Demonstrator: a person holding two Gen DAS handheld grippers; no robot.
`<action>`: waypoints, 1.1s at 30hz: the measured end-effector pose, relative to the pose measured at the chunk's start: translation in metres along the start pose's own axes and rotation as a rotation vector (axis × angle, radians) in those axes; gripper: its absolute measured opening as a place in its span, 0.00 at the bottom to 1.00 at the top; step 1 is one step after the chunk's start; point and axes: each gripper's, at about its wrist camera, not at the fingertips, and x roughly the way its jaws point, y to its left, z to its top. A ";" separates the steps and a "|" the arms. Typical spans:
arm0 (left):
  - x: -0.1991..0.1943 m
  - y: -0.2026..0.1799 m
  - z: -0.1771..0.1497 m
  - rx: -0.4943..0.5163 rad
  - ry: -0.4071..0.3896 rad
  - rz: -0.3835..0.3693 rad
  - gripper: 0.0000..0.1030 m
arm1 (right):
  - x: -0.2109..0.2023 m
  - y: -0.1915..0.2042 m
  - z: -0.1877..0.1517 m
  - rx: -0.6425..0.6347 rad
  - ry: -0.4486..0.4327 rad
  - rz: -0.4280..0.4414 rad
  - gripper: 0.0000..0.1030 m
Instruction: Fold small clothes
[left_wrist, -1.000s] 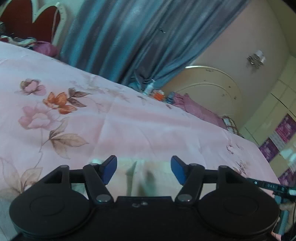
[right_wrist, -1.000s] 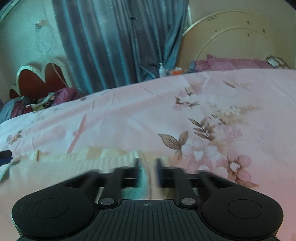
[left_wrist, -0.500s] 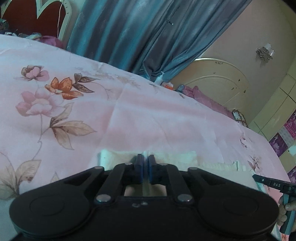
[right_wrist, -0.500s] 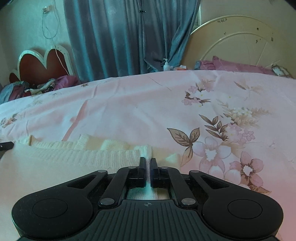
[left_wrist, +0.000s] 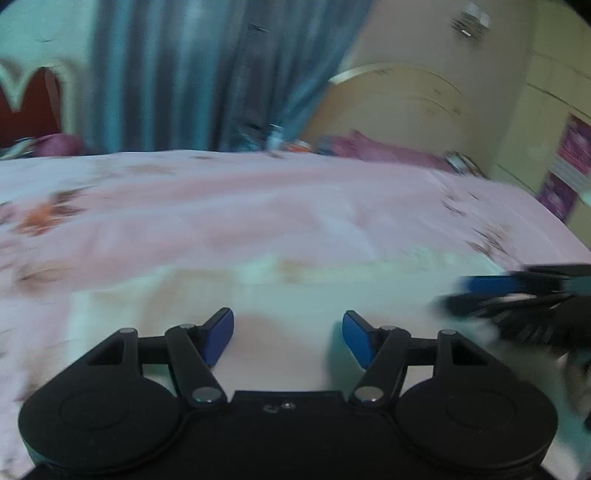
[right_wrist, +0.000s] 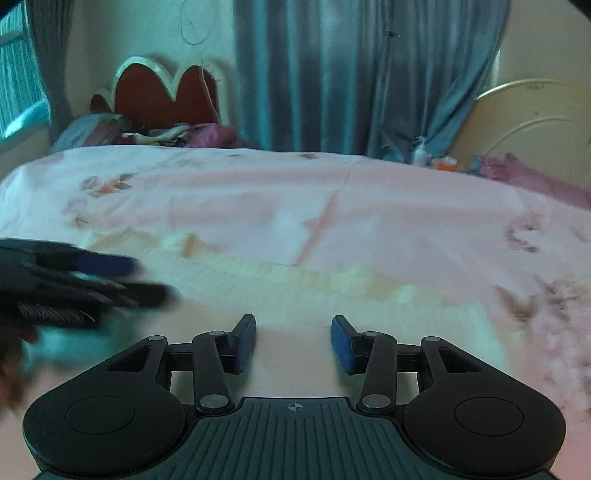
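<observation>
A cream knitted garment (left_wrist: 295, 288) lies flat on the pink floral bedsheet (left_wrist: 258, 206); it also shows in the right wrist view (right_wrist: 314, 291). My left gripper (left_wrist: 288, 338) is open and empty, just above the garment's near part. My right gripper (right_wrist: 293, 343) is open and empty over the garment too. The right gripper appears blurred at the right edge of the left wrist view (left_wrist: 517, 295), and the left gripper blurred at the left edge of the right wrist view (right_wrist: 81, 280). Both views are motion-blurred.
Blue curtains (right_wrist: 351, 74) hang behind the bed. A red heart-shaped headboard (right_wrist: 166, 92) with piled bedding stands at the far left. A cream headboard (left_wrist: 399, 103), a bottle (left_wrist: 275, 136) and pink pillows (left_wrist: 388, 151) sit at the far right.
Half a second ago both grippers were shut on the garment's edge. Now both are open, the garment lies released on the bed, and both cameras have swung and lifted.
</observation>
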 end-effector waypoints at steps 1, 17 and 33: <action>-0.002 0.013 -0.003 -0.026 -0.013 0.039 0.62 | 0.001 -0.023 -0.005 0.054 0.008 -0.091 0.43; -0.044 -0.059 -0.028 0.028 -0.050 0.043 0.75 | -0.046 0.041 -0.025 -0.033 -0.054 0.144 0.68; -0.074 -0.054 -0.052 0.034 -0.052 0.087 0.75 | -0.083 0.001 -0.050 0.102 -0.052 0.023 0.62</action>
